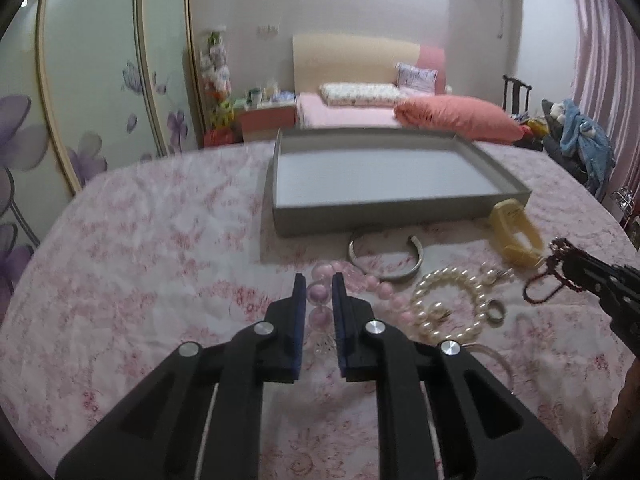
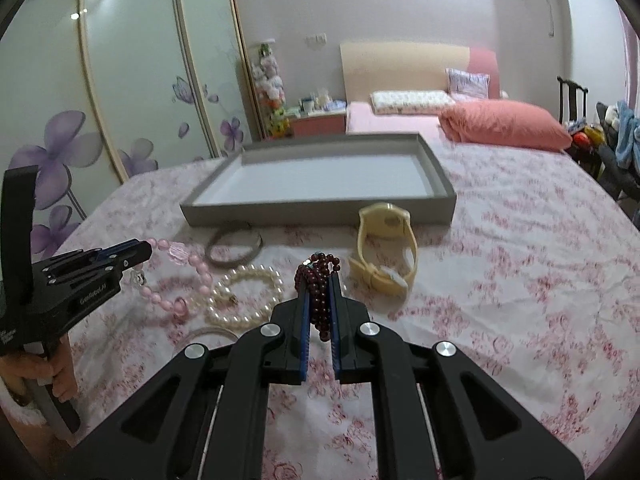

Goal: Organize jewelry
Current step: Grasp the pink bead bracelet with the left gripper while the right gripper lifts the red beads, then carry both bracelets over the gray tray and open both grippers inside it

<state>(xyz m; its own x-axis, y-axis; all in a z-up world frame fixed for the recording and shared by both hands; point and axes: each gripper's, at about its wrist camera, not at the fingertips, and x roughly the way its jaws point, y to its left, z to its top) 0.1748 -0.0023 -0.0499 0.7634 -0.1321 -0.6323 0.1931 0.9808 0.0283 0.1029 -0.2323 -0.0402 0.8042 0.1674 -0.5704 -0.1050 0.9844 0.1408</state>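
Observation:
An empty grey tray [image 1: 384, 216] [image 2: 320, 212] lies on the floral cloth. In front of it lie a silver bangle [image 1: 400, 274] [image 2: 232, 262], a pink bead necklace [image 1: 384, 292] [image 2: 200, 276], a pearl bracelet [image 1: 472, 320] [image 2: 248, 318] and a cream watch [image 1: 516, 232] [image 2: 384, 252]. My right gripper [image 2: 319, 276] [image 1: 570, 260] is shut on a dark red bead bracelet [image 2: 318, 292] [image 1: 544, 284], held above the cloth. My left gripper [image 1: 319, 280] [image 2: 146, 250] hovers over the pink necklace with its jaws a bead's width apart, gripping nothing.
A small ring [image 1: 496, 312] lies by the pearls. A thin clear bangle [image 2: 208, 334] lies near the front edge. Behind the table are a bed with a coral pillow [image 1: 456, 116], a wardrobe [image 1: 100, 100] at left and a chair with clothes [image 1: 576, 136] at right.

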